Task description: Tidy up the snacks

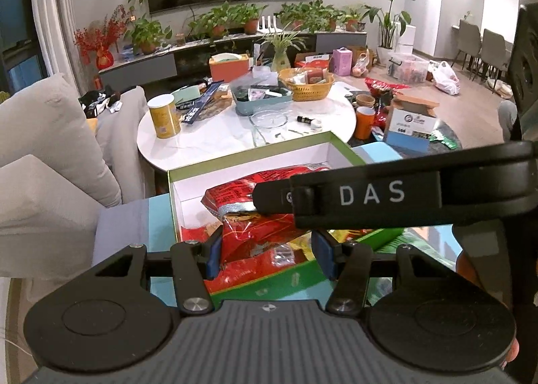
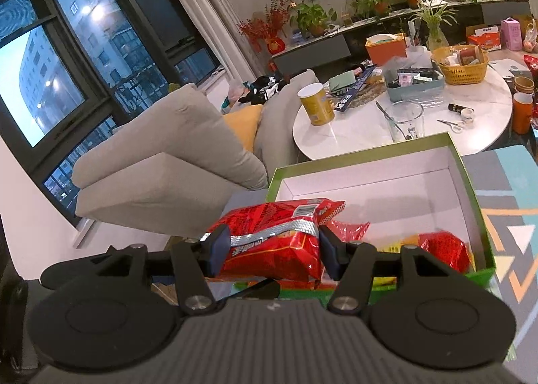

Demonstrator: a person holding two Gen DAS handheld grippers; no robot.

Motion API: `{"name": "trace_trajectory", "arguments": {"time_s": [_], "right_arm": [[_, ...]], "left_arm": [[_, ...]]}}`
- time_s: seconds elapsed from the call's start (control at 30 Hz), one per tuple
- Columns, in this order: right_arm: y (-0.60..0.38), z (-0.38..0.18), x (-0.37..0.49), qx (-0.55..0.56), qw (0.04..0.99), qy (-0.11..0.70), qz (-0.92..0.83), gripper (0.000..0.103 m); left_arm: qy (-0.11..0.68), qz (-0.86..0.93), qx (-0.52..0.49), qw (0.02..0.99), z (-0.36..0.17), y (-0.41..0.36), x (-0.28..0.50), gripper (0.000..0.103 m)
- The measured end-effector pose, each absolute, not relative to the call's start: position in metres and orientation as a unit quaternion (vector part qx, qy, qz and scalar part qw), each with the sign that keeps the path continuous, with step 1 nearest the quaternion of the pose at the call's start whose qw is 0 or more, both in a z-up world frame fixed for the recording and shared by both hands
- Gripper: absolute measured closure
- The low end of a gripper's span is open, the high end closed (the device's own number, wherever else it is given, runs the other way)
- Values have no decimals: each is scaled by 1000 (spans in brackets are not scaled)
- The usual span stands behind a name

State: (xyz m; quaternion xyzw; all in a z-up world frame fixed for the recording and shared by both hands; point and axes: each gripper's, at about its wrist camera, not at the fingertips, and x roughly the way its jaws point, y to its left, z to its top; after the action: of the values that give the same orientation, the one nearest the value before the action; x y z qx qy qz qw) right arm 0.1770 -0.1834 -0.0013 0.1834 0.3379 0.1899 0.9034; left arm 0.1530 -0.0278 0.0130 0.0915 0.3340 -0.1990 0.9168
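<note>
- The right gripper (image 2: pixel 274 251) has its blue-padded fingers (image 2: pixel 220 251) drawn in against both sides of a red snack bag (image 2: pixel 272 242), which fills the gap between them and sticks out toward 12 o'clock.
- In the left wrist view, the right gripper's black body, marked "DAS", reaches in from 3 o'clock.
- The left gripper (image 1: pixel 271 258) has its jaws parted, its pads (image 1: pixel 215 256) just beside the red packet, pointing toward 12 o'clock.
</note>
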Motion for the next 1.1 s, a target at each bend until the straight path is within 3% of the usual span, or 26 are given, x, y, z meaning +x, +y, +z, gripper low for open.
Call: {"name": "trace_trajectory", "arguments": {"time_s": [0.53, 1.1], "right_arm": [[-173, -36, 239, 183, 889, 375, 189, 74], [-174, -53, 258, 192, 888, 385, 166, 74]], "left_arm": [[373, -179, 93, 905, -29, -21, 230, 52], [385, -154, 85, 906, -46, -15, 252, 50]]}}
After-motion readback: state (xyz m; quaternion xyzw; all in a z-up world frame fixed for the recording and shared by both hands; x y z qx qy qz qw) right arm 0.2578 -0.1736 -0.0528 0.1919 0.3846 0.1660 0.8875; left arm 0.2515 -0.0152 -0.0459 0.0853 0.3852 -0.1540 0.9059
